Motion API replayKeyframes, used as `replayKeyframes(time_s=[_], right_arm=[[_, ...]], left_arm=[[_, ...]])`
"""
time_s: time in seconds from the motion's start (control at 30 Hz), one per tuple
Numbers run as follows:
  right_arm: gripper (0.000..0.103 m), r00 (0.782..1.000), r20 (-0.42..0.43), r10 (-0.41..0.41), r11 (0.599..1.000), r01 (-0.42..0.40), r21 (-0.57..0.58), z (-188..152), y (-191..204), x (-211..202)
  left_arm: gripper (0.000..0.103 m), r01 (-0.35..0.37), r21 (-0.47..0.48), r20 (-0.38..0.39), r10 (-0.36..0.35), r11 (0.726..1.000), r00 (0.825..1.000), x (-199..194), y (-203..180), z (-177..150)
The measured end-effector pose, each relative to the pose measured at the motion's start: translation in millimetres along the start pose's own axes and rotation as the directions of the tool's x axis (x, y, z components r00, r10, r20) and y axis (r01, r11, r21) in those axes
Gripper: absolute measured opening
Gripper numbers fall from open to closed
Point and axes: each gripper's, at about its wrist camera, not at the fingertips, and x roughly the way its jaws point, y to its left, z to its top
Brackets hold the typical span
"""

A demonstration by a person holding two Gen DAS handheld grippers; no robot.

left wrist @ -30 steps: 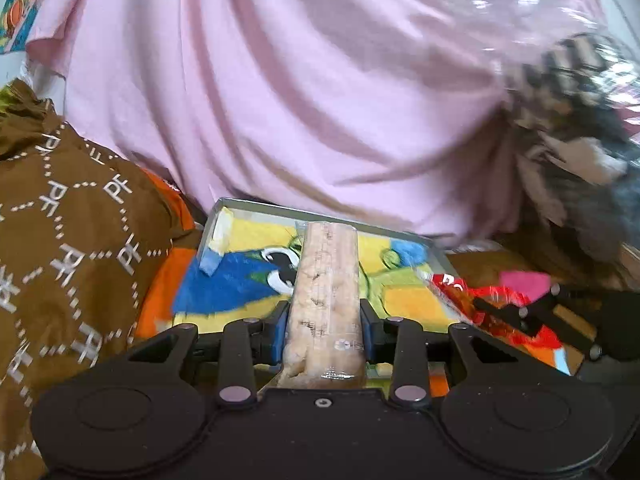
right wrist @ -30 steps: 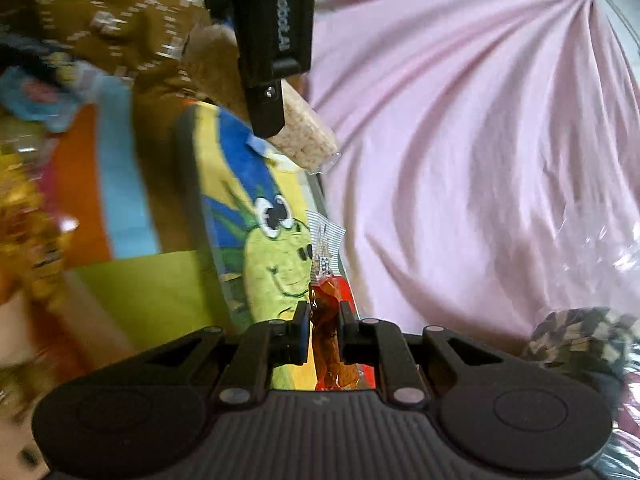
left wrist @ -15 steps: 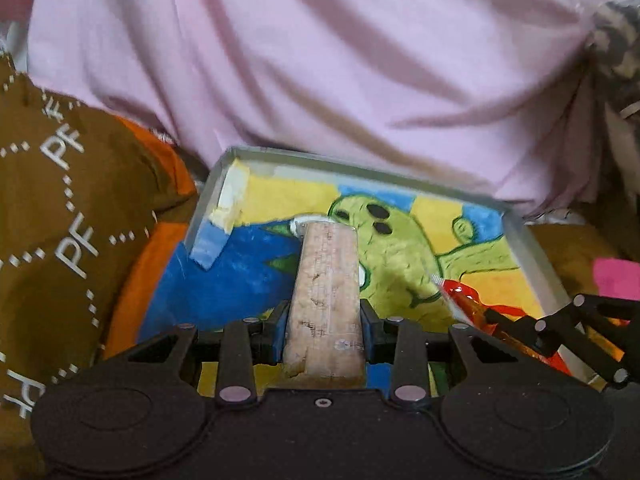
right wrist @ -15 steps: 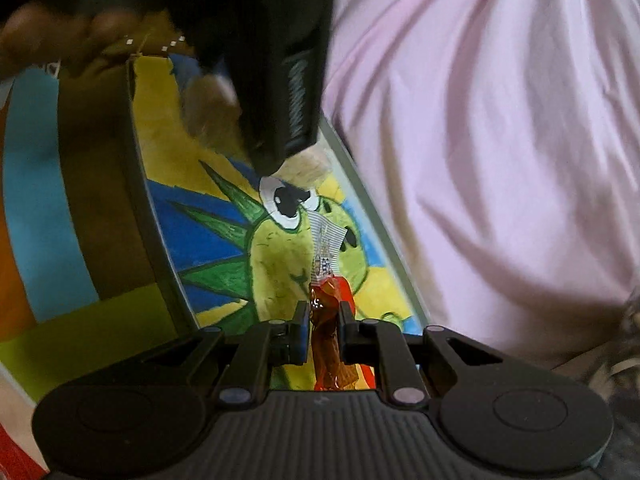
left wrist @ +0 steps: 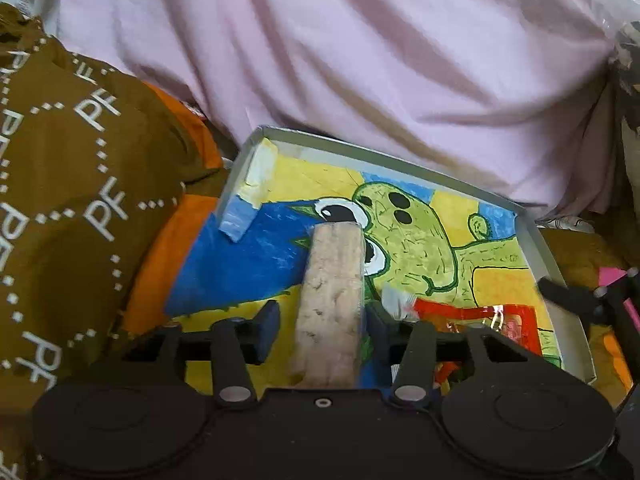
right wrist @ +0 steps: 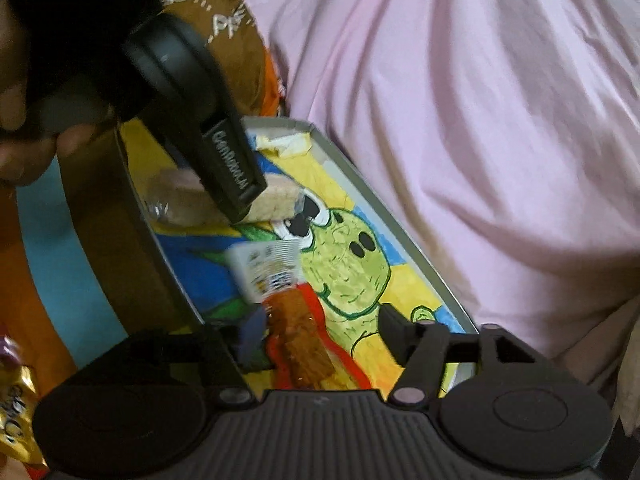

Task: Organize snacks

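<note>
A shallow grey tray (left wrist: 538,240) with a painted green cartoon on its floor lies in front of both grippers. My left gripper (left wrist: 322,326) is open, its jaws apart around a pale beige snack bar (left wrist: 332,300) in clear wrap that lies on the tray floor. My right gripper (right wrist: 320,336) is open, jaws wide around a red-wrapped brown snack (right wrist: 300,340) lying in the tray (right wrist: 400,236). The red snack also shows in the left wrist view (left wrist: 480,316). The beige bar shows in the right wrist view (right wrist: 188,196) under the left gripper's finger.
Pink cloth (left wrist: 360,60) rises behind the tray. Brown patterned fabric (left wrist: 60,200) lies on the left over an orange and blue cover. A gold snack packet (right wrist: 16,408) lies at the lower left of the right wrist view. A dark patterned bundle sits at the far right.
Both grippers came down over the tray and opened. The beige bar and the red snack, gripped before, now lie loose on the tray floor between the spread jaws.
</note>
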Motion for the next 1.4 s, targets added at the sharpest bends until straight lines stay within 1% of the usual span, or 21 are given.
replayKeyframes(time_s=[0.03, 0.07, 0.13, 0.17, 0.2, 0.23, 0.33, 0.37, 0.43, 0.5, 0.63, 0.73, 0.9, 1.0, 1.13, 1.4], right_arm=[[0.081, 1.0, 0.008, -0.002, 1.0, 0.002, 0.015, 1, -2, -3], [0.083, 1.0, 0.015, -0.003, 0.999, 0.003, 0.034, 3, -3, -7], [0.084, 1.0, 0.02, 0.008, 0.997, -0.01, 0.071, 6, -8, -12], [0.086, 1.0, 0.023, 0.016, 0.995, -0.018, 0.101, 8, -11, -17], [0.087, 0.999, 0.028, 0.021, 0.992, -0.024, 0.127, 10, -14, -21], [0.089, 0.999, 0.035, 0.024, 0.986, -0.029, 0.162, 11, -18, -26], [0.094, 0.998, 0.065, 0.024, 0.961, -0.041, 0.275, 12, -27, -46], [0.095, 0.997, 0.076, 0.021, 0.953, -0.043, 0.299, 12, -30, -52], [0.098, 0.995, 0.102, 0.008, 0.937, -0.043, 0.347, 11, -31, -68], [0.1, 0.992, 0.127, -0.005, 0.925, -0.044, 0.377, 10, -33, -80], [0.103, 0.985, 0.171, -0.032, 0.904, -0.044, 0.424, 6, -29, -113], [0.103, 0.98, 0.198, -0.036, 0.886, -0.06, 0.46, 6, -26, -138], [0.103, 0.973, 0.229, -0.031, 0.868, -0.088, 0.49, 5, -14, -173], [0.103, 0.972, 0.234, -0.023, 0.849, -0.105, 0.518, 1, -7, -192], [0.103, 0.972, 0.236, -0.006, 0.833, -0.126, 0.539, -4, 4, -212], [0.103, 0.977, 0.21, 0.038, 0.796, -0.156, 0.584, -30, 36, -244]], left_arm=[[0.06, -0.003, -0.003, 0.006, 0.003, 1.0, 1.0, -4, 1, 0], [0.06, -0.005, -0.005, 0.011, 0.005, 1.0, 1.0, -9, 2, 1], [0.067, -0.006, -0.008, 0.027, 0.006, 1.0, 1.0, -19, 4, 2], [0.069, -0.008, -0.007, 0.042, 0.008, 1.0, 0.999, -26, 5, 3], [0.075, -0.013, -0.004, 0.057, 0.013, 1.0, 0.998, -32, 6, 3], [0.08, -0.019, -0.003, 0.073, 0.019, 1.0, 0.997, -40, 6, 4], [0.089, -0.03, -0.005, 0.112, 0.03, 1.0, 0.993, -63, 10, 3], [0.09, -0.033, -0.003, 0.124, 0.033, 0.999, 0.992, -71, 11, 2], [0.099, -0.044, 0.001, 0.154, 0.043, 0.999, 0.987, -90, 12, -2], [0.102, -0.057, 0.01, 0.182, 0.054, 0.998, 0.982, -107, 13, -6], [0.102, -0.087, 0.035, 0.218, 0.077, 0.996, 0.973, -140, 13, -16], [0.102, -0.095, 0.037, 0.236, 0.083, 0.995, 0.968, -165, 14, -27], [0.102, -0.107, 0.066, 0.26, 0.087, 0.992, 0.962, -201, 13, -48], [0.102, -0.114, 0.081, 0.269, 0.088, 0.99, 0.959, -220, 13, -61], [0.102, -0.12, 0.076, 0.265, 0.096, 0.99, 0.959, -240, 14, -78], [0.102, -0.129, 0.086, 0.251, 0.104, 0.988, 0.962, -264, 20, -119]])
